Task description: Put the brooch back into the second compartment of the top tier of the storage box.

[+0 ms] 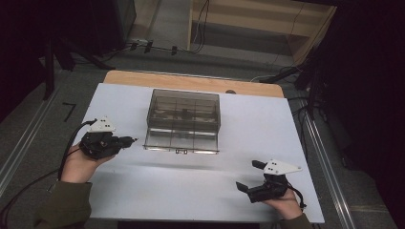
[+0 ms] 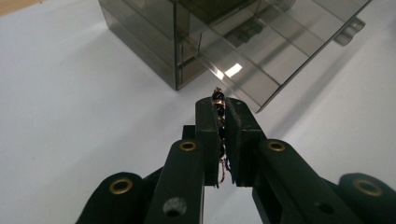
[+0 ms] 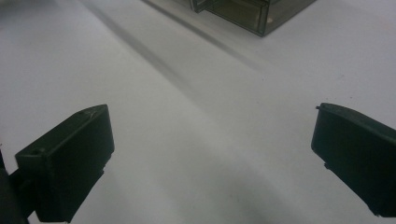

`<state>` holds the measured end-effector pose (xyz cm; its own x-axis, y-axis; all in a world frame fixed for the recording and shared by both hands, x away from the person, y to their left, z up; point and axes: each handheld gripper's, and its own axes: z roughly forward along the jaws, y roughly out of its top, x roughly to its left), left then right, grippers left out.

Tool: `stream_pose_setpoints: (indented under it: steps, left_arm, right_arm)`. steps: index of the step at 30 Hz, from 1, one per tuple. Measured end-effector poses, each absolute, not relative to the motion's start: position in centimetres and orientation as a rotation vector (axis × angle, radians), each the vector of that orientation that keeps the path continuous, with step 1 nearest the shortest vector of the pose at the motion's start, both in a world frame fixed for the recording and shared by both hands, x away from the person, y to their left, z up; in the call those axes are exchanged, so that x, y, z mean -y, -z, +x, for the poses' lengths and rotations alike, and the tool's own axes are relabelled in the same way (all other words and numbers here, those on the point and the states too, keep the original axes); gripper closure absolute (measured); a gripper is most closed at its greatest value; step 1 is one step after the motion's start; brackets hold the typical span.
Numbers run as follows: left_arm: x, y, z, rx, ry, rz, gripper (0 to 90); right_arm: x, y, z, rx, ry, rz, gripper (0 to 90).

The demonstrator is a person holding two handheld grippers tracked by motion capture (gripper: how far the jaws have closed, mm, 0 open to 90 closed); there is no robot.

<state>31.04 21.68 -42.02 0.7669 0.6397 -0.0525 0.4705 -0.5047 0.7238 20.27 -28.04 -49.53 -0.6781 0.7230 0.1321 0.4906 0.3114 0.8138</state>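
A smoky see-through compartment box [image 1: 184,112] stands at the middle of the white table [image 1: 143,191], its lid [image 1: 181,141] folded down flat toward me. My left gripper [image 1: 131,140] hovers just left of the lid, pointing at it. In the left gripper view the left gripper [image 2: 219,106] is shut on a thin dark beaded strand with copper-coloured wire [image 2: 218,95], whose tip pokes out above the pads, close to the box [image 2: 149,42] corner and lid [image 2: 275,51]. My right gripper [image 1: 248,175] rests open near the front right, its jaws wide with nothing between them [image 3: 210,121].
The box's corner [image 3: 252,14] lies far ahead in the right gripper view. A wooden strip [image 1: 191,82] borders the table's far edge. Cables and a wooden frame [image 1: 267,19] sit on the floor beyond. Bare white surface spans between my two hands.
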Motion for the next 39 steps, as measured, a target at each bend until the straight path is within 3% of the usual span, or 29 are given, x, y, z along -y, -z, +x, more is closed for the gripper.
stream_pose_setpoints:
  steps: [39]
  left_arm:
    - [-14.7, 38.7, 32.1, -0.634, -0.242, 2.177, 84.2]
  right_arm:
    - [28.0, 49.4, 20.1, -2.320, -1.310, 1.093, 0.0]
